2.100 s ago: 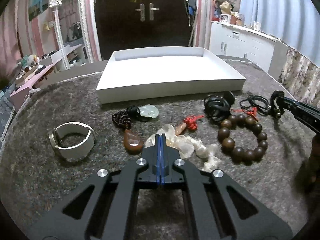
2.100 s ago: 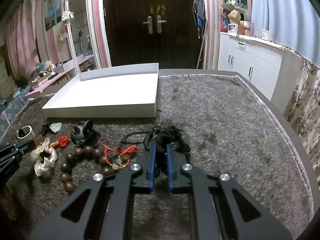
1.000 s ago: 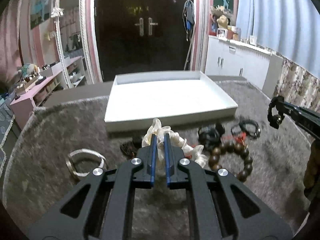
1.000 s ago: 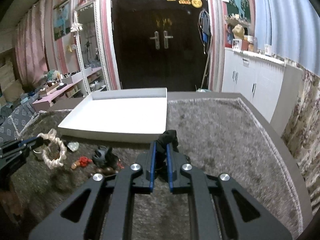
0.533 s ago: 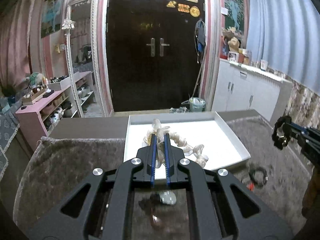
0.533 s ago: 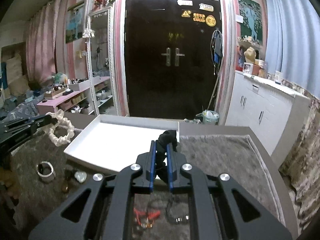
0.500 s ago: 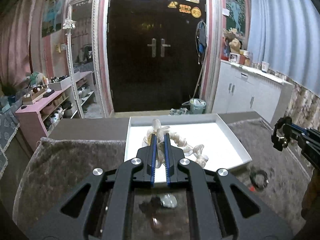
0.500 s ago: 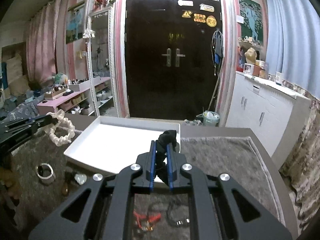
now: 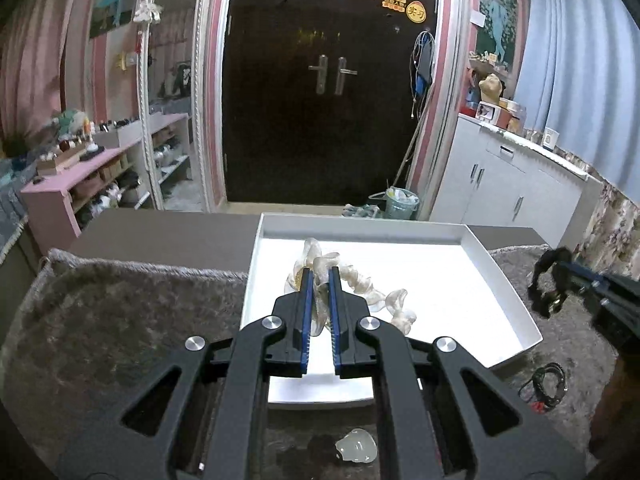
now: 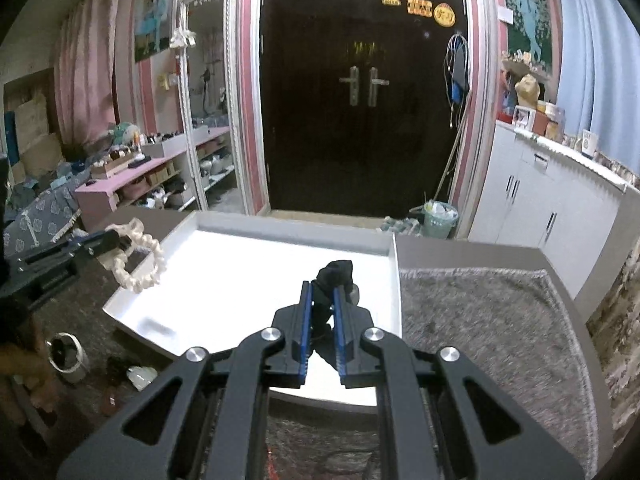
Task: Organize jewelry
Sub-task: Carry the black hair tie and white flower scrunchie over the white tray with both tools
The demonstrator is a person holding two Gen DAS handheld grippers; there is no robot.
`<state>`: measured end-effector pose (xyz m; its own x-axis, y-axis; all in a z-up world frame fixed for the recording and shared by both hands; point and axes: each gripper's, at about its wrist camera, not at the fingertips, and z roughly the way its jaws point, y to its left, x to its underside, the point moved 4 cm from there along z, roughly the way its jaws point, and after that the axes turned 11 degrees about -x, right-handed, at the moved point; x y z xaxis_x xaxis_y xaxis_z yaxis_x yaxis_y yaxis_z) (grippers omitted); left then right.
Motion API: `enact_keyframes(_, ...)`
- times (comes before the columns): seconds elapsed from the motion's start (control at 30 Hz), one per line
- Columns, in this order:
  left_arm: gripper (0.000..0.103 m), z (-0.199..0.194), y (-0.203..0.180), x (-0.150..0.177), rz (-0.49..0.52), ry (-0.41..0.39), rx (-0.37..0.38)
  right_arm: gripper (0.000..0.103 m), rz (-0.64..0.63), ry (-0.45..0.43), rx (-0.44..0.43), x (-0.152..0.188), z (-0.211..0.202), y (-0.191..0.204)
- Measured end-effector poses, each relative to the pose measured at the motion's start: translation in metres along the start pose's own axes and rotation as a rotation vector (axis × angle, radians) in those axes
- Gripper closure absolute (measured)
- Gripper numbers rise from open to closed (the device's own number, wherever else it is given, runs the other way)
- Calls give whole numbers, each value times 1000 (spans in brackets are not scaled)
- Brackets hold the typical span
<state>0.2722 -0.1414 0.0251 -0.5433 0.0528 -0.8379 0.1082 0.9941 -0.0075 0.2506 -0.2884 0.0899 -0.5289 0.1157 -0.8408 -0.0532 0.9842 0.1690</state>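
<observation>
My left gripper (image 9: 319,274) is shut on a cream shell bracelet (image 9: 360,284) and holds it above the white tray (image 9: 472,240). It also shows at the left of the right wrist view (image 10: 120,242), with the bracelet (image 10: 148,264) hanging over the tray's left rim. My right gripper (image 10: 321,286) is shut on a black cord bracelet (image 10: 334,272) above the tray (image 10: 248,264). In the left wrist view it (image 9: 560,268) holds the black bracelet (image 9: 546,284) just past the tray's right rim.
The tray lies on a grey fuzzy mat (image 10: 500,320). On the mat in front lie a pale jade pendant (image 9: 358,446), a black cord loop (image 9: 546,380), a white bangle (image 10: 68,356) and a red cord piece (image 9: 538,406). A door and cabinets stand behind the table.
Both grippers picked their bracelets off the mat, rose and moved forward over the tray. In the last half second they edged a little further toward the tray.
</observation>
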Motion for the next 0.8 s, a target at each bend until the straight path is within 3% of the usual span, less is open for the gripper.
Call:
enact_keyframes(0.37,97,28,12,14,-16,37,-3,93,19,56,-3,22,32,-10)
enact_keyframes(0.53,97,46,14,22,-21,90,3,93,22,86,3,29,42,-10)
enact_keyframes(0.8,96,66,-1,32,32,143,-11,93,67,132,-22,39,54,-17)
